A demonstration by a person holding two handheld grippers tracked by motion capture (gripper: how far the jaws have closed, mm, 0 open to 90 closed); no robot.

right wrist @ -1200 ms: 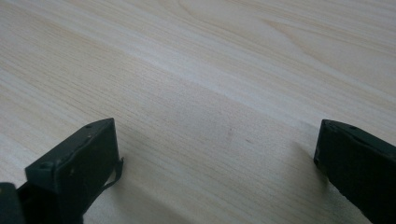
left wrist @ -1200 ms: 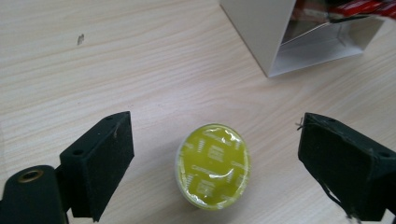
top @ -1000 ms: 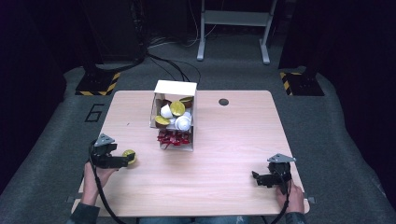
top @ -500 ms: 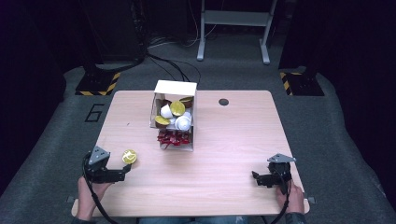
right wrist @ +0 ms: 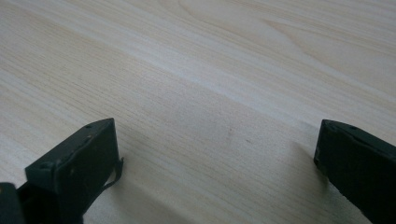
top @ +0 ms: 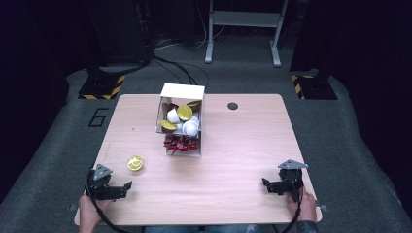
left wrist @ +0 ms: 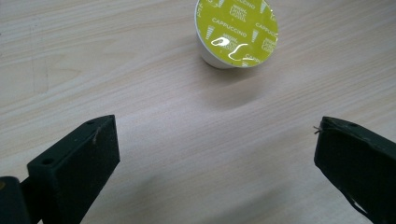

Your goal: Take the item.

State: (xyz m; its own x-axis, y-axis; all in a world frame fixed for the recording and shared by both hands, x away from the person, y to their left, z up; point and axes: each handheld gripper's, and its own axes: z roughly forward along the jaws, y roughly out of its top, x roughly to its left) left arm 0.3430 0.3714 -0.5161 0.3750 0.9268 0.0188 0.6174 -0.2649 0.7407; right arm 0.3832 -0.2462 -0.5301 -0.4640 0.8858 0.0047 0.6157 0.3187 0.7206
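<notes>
Up near the top centre of the left gripper view, a capsule (left wrist: 236, 32) with a yellow-green "cappuccino" foil lid lies on its side on the wooden table (left wrist: 140, 116); the left gripper (left wrist: 215, 154) stands released below it, jaws wide, apart from the capsule; at the lower right of the high view, the right gripper (top: 272, 186) gapes equally wide, holding nothing.

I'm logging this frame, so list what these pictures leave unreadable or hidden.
- Box contents: in the high view its walls and the top capsules hide what lies beneath; the count is unknowable.
- Red items at the box mouth: too small to identify.
- Yellow-lidded capsule: the left gripper view's top edge crops it; its small print is blurred.
- Left gripper jaw tips: too small in the high view.
</notes>
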